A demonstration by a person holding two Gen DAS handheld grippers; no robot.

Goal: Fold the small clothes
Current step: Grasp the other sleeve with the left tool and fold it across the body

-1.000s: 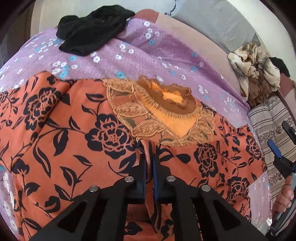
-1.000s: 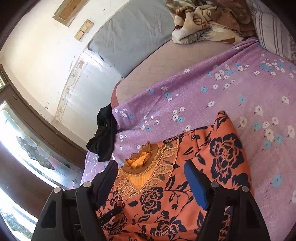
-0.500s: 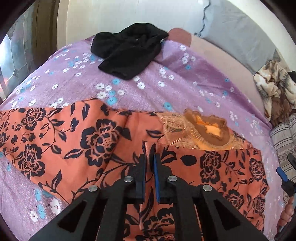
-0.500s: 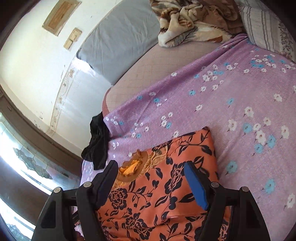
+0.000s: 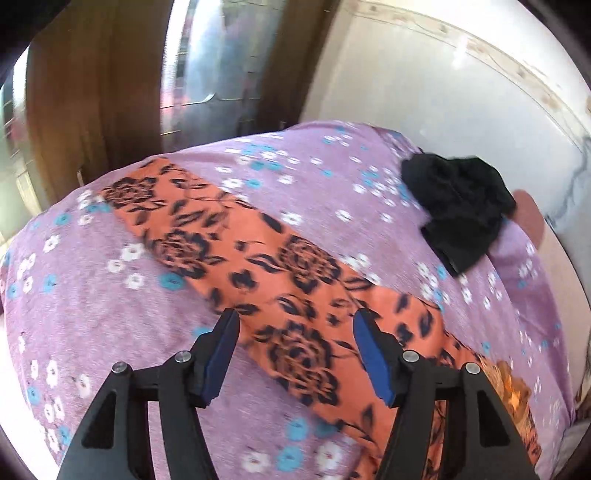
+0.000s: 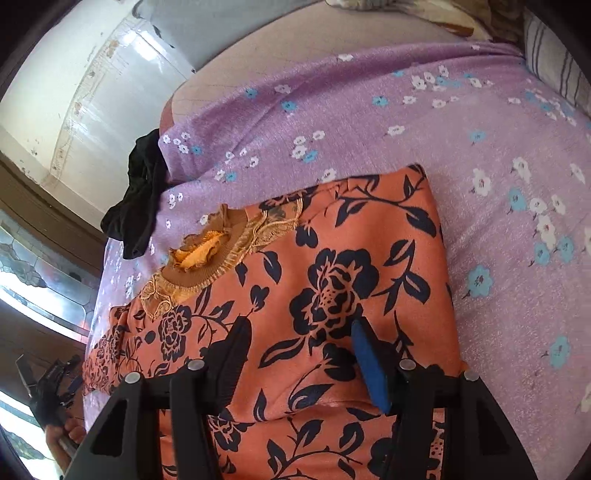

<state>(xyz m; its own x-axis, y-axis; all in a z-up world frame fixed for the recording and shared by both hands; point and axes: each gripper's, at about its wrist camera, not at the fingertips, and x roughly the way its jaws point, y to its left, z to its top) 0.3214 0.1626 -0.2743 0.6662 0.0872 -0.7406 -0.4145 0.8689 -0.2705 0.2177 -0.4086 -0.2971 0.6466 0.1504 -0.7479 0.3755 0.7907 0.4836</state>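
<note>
An orange top with black flowers (image 6: 332, 280) lies on the purple flowered bedsheet (image 6: 406, 129), its gold lace collar (image 6: 199, 258) toward the left. One long sleeve (image 5: 229, 240) stretches flat across the sheet. My left gripper (image 5: 295, 317) hovers over that sleeve with its jaws opening and nothing pinched between them. My right gripper (image 6: 301, 325) is low over the folded body of the top, jaws closing, with flat fabric between the fingertips but no visible pinch. In the right wrist view, the left gripper (image 6: 48, 376) and the hand (image 6: 62, 435) holding it show at the lower left.
A crumpled black garment (image 5: 458, 206) lies at the sheet's far edge near the wall. A striped pillow (image 6: 554, 66) and a patterned blanket (image 6: 406, 11) sit at the head of the bed. A wooden door frame (image 5: 92, 110) stands beyond the bed's edge.
The left gripper let go of the pinched orange fabric, opened, and swung left over the sleeve. The right gripper sank closer to the top and its jaws narrowed.
</note>
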